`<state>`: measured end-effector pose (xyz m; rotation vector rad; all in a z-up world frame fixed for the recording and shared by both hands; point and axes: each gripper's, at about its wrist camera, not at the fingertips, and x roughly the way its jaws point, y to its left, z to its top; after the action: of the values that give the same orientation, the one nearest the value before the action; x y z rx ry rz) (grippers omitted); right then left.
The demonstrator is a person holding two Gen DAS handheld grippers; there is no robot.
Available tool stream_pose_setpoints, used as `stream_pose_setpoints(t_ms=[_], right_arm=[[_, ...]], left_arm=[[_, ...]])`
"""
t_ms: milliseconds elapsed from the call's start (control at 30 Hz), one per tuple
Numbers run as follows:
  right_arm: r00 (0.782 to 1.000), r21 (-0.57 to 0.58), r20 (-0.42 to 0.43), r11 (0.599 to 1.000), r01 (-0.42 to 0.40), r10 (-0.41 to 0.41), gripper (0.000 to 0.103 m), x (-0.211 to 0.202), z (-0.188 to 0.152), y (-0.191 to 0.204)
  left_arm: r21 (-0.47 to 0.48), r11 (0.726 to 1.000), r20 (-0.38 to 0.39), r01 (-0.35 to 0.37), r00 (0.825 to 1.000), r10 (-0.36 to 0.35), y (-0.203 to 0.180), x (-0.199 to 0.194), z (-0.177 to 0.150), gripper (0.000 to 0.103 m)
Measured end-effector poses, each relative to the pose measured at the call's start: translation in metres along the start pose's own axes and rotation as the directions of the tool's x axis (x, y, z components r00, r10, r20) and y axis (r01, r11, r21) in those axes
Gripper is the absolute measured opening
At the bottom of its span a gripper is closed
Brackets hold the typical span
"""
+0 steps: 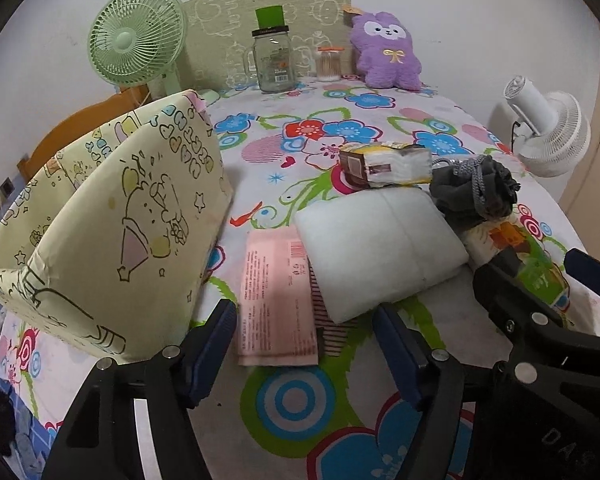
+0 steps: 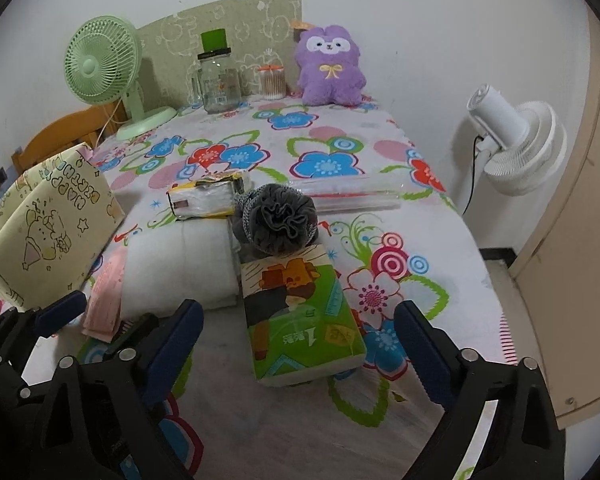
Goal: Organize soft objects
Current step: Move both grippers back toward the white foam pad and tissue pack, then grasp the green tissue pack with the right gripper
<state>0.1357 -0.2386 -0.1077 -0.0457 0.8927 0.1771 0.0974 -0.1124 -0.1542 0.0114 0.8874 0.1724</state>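
While both the left gripper (image 1: 304, 344) and right gripper (image 2: 300, 344) gape apart, holding nothing, the yellow fabric bin (image 1: 112, 216) stands at the bed's (image 2: 440, 248) left edge, its inside hidden; the soft packs (image 2: 300, 312) lie mid-bed.

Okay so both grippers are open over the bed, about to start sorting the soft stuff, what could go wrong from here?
1. The grey bath pouf rests against the green tissue pack; lifting that pack with the right gripper may roll the pouf away.
2. The pink packet is partly under the white pad, so the left gripper pulling it may drag the pad.
3. The yellow storage box sits near the bed edge; a nudge might tip it off.
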Motion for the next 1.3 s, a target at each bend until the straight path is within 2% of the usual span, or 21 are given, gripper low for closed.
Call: stream_pose_setpoints(t_ms=[167, 233, 433, 533, 600, 833, 867, 1000, 1067, 1200, 1300], right_arm=[[1.000, 0.007, -0.023, 1.000, -0.019, 0.019, 0.090, 0.004, 0.001, 0.001], [0.999, 0.011, -0.035, 1.000, -0.027, 0.027, 0.087, 0.006, 0.001, 0.001], [0.995, 0.043, -0.084, 0.998, -0.049, 0.052, 0.069, 0.016, -0.001, 0.002], [0.996, 0.032, -0.088, 0.999, -0.031, 0.034, 0.057, 0.016, -0.001, 0.005], [0.996, 0.026, -0.088, 0.999, -0.028, 0.030, 0.055, 0.015, -0.001, 0.007], [0.995, 0.041, -0.096, 0.999, -0.031, 0.034, 0.054, 0.010, 0.000, 0.011], [0.995, 0.039, -0.095, 0.999, -0.026, 0.030, 0.054, 0.009, 0.000, 0.012], [0.996, 0.034, -0.093, 0.999, -0.013, 0.016, 0.054, 0.004, 0.000, 0.015], [0.996, 0.031, -0.091, 0.999, -0.009, 0.011, 0.054, 0.001, -0.001, 0.017], [0.996, 0.026, -0.087, 1.000, 0.004, -0.001, 0.054, -0.004, -0.003, 0.021], [0.996, 0.009, -0.089, 1.000, 0.008, -0.007, 0.054, -0.008, -0.006, 0.026]], left_arm=[[-0.002, 1.000, -0.018, 0.005, 1.000, -0.005, 0.002, 0.001, 0.002, 0.074], [-0.003, 1.000, -0.017, 0.001, 1.000, -0.001, 0.003, 0.001, 0.001, 0.077], [0.003, 1.000, -0.014, -0.017, 1.000, 0.017, 0.004, 0.002, 0.000, 0.086], [-0.004, 1.000, -0.016, -0.005, 1.000, 0.005, 0.005, 0.002, 0.000, 0.086], [-0.009, 1.000, -0.017, 0.007, 1.000, -0.007, 0.007, 0.003, 0.000, 0.085], [-0.017, 0.994, -0.052, 0.107, 0.993, -0.108, 0.011, 0.001, 0.000, 0.061], [-0.017, 0.991, -0.054, 0.133, 0.990, -0.134, 0.011, 0.000, -0.001, 0.054], [-0.004, 0.987, -0.055, 0.159, 0.986, -0.159, 0.010, -0.004, -0.002, 0.031], [-0.004, 0.986, -0.057, 0.166, 0.985, -0.166, 0.011, -0.005, -0.003, 0.028], [-0.022, 0.985, -0.063, 0.173, 0.983, -0.174, 0.016, -0.006, -0.004, 0.015], [-0.036, 0.983, -0.066, 0.178, 0.981, -0.180, 0.020, -0.006, -0.004, 0.012]])
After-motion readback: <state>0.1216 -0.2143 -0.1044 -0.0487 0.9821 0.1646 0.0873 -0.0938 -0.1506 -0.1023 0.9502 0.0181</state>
